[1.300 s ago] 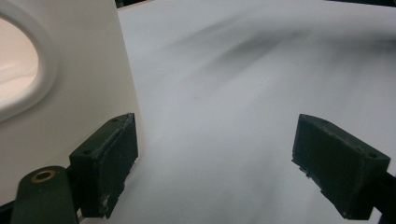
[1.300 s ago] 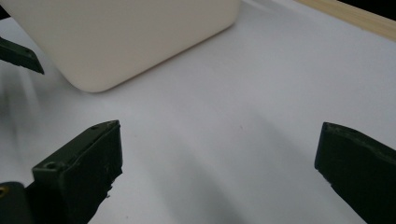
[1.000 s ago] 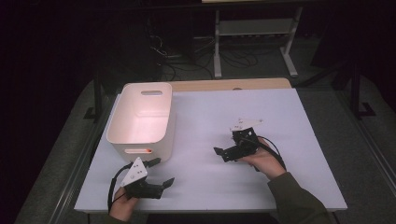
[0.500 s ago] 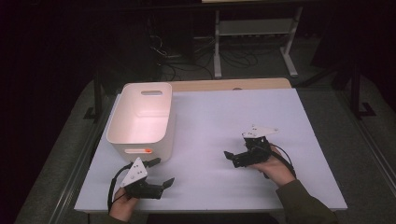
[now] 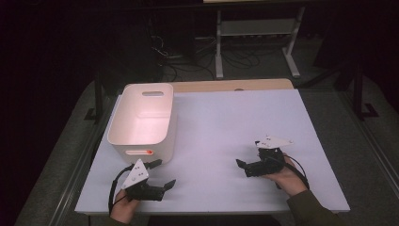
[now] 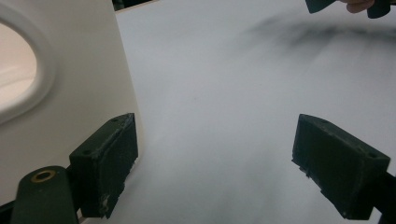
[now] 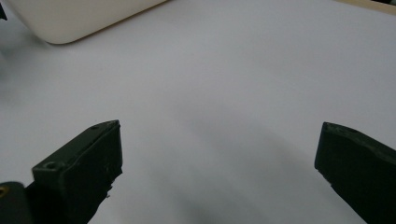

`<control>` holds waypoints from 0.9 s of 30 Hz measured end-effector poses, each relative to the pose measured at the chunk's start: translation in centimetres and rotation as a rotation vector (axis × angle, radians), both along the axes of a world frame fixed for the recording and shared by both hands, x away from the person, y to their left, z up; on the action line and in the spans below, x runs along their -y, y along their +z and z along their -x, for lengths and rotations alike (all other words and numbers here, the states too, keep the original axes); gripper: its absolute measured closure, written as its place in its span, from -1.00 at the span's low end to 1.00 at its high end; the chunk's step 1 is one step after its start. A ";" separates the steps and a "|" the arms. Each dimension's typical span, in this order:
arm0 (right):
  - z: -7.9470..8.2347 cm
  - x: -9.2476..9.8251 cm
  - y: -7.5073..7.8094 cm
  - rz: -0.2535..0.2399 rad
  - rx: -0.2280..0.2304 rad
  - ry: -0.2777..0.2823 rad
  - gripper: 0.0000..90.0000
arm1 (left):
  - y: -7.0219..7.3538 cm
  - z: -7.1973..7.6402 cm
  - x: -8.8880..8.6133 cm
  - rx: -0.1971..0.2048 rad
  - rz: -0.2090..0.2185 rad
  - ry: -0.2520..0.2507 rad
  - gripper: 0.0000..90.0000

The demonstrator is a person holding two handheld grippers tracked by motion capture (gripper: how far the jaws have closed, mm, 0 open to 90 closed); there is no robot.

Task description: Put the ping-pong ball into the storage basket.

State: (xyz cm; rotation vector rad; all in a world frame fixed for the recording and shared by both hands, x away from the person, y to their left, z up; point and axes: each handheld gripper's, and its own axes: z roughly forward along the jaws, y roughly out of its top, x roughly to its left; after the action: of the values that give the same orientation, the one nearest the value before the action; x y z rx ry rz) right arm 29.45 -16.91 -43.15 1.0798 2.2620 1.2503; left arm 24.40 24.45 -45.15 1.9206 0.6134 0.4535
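My left gripper (image 5: 163, 173) rests near the table's front left corner, just in front of a white plastic bin (image 5: 141, 120). Its jaws stand wide open with nothing between them. In the left gripper view the gripper (image 6: 215, 154) points across bare tabletop, and the bin's wall (image 6: 60, 93) with its handle cutout lies right beside the left jaw. My right gripper (image 5: 242, 168) sits at the front right, held by a hand, and points left. In the right gripper view the jaws of that gripper (image 7: 219, 158) are wide apart over bare table, with the bin (image 7: 79, 18) far off at the upper left.
The white tabletop (image 5: 226, 122) has a wooden strip (image 5: 230, 85) along its far edge. Behind the table stand a metal rack (image 5: 256, 33) and floor cables (image 5: 179, 56) in the dark. The other gripper's jaw (image 6: 322, 4) shows at the top right of the left gripper view.
My right gripper has moved to the right and back toward the table's front edge. The left gripper and the bin have stayed put.
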 end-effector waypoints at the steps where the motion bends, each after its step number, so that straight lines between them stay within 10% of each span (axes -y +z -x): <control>1: 0.1 0.2 -0.1 0.005 0.001 -0.003 -0.99 | 0.0 0.0 0.0 0.000 0.001 0.000 -0.69; 27: 1.9 3.4 -1.7 0.059 0.012 -0.095 -1.00 | 0.0 0.0 0.0 -0.002 0.005 0.000 -0.69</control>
State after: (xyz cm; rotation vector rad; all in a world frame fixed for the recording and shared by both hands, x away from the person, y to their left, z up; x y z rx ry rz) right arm 27.58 -20.28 -44.86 1.1414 2.1972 1.1428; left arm 24.37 24.47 -45.16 1.9163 0.6156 0.4496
